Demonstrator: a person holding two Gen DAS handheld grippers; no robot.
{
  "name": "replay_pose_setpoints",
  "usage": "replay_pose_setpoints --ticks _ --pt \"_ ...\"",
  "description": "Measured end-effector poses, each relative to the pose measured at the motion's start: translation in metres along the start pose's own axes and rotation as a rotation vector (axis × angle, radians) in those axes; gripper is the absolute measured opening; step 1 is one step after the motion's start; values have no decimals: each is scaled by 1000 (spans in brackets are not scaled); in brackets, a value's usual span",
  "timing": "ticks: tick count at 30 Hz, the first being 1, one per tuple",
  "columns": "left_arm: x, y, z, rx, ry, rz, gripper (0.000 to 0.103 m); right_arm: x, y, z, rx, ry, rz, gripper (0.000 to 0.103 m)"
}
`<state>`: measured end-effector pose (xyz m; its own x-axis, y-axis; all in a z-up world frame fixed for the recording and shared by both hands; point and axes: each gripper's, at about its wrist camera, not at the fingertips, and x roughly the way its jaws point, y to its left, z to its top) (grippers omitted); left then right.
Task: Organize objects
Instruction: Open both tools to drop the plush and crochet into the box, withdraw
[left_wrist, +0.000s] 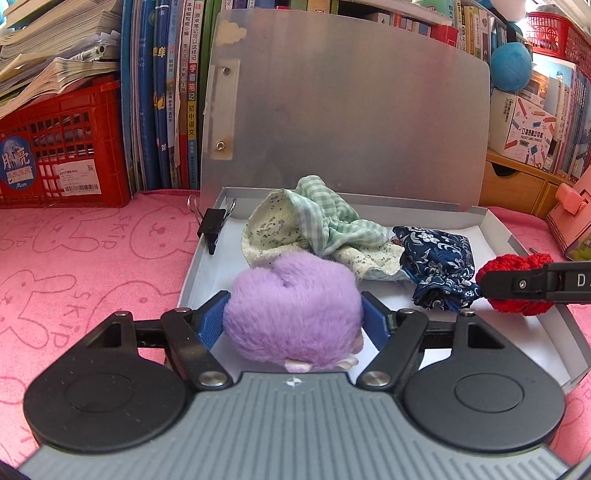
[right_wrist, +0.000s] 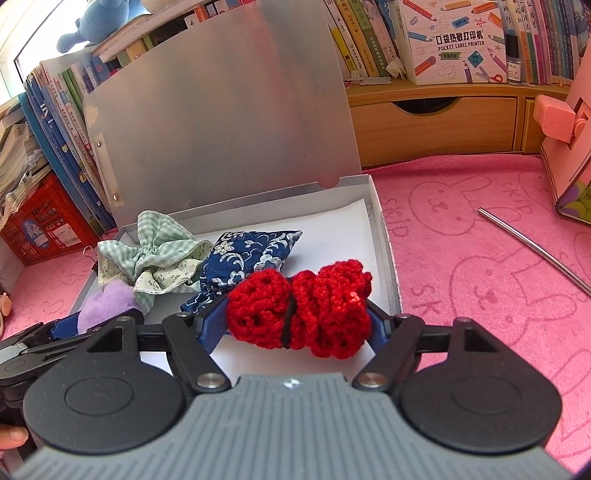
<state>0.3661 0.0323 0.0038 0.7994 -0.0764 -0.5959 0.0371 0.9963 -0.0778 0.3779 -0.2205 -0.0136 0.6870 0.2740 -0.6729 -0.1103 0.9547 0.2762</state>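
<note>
the white carton (right_wrist: 453, 40) on the wooden shelf reads "pocket label printer" under chinese characters 口袋热敏打印机. the pink cloth (right_wrist: 480, 258) over the counter is stamped "skip" beside rabbit outlines. the red crate (left_wrist: 62, 147) bears a round blue sticker (left_wrist: 16, 166) with 月亮 and "moon". one book spine (left_wrist: 191, 110) reads 初中语文. the black arm (left_wrist: 554, 282) at the right edge shows a white "d".
</note>
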Motion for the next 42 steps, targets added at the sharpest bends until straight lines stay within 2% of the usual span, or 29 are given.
replay_pose_setpoints --ticks 3,4,9,15,19,36,42 --pt "1 -1 -1 -4 -2 -2 79 0 -1 0 -3 -8 0 80" --pt "-1 0 0 -9 -5 -6 83 -1 -2 0 -1 -11 2 85" --pt "-13 -1 4 0 -33 -2 88 -10 -2 2 14 -34 13 90" --pt "-34 4 5 -35 -47 -13 91 -28 2 3 10 -53 18 91" --pt "-54 2 3 -10 -68 -20 92 -44 5 0 -9 -64 25 91" --pt "-135 -6 -41 54 -53 -127 93 -125 6 -57 -148 -78 93 94" --pt "-158 -10 -62 38 -44 -167 93 -145 3 -81 -166 -75 110 94"
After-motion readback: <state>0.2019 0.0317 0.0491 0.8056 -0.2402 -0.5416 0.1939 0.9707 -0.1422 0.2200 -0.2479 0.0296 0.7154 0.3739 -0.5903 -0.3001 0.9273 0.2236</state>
